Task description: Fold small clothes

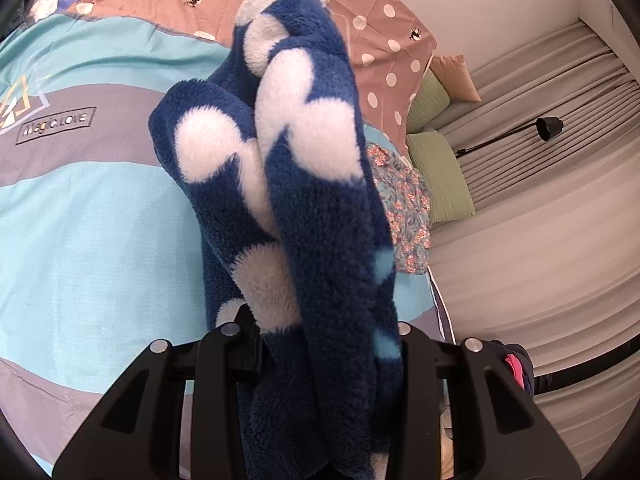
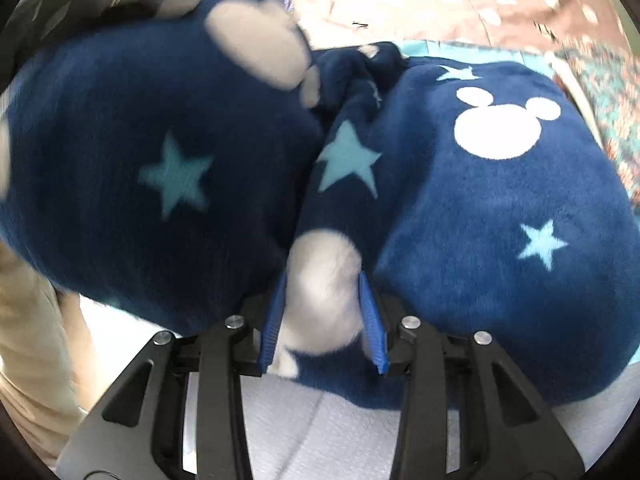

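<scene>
- Clamped in the left gripper [image 1: 320, 344]: a thick bunch of the navy-blue fleece garment with white round patches and pale-blue stars [image 1: 304, 168], raised clear of the bed and draping away from the camera.
- Probably lifted so that the cloth hangs straight and the fold line shows itself.
- Below it: the turquoise-and-grey striped bedcover [image 1: 92, 216], serving as the folding surface.
- Further back: a dusty-pink polka-dot sheet [image 1: 380, 20] and a floral cloth [image 1: 404, 208] near the bed's edge, both clear of the action.
- Over on the right gripper [image 2: 324, 312]: blue ribbed fingers [image 2: 370, 316] pinching a fold with a white patch, right at the hem.
- Grip looks firm, pads pressing into the pile on both sides.
- Same garment [image 2: 460, 208] in this view: one part spread on the bed, the other hoisted at upper left, blurred.
- Two holds on one piece: likely one corner carried over while the other steadies the hem.
- Fold not yet laid flat, by the look of it.
</scene>
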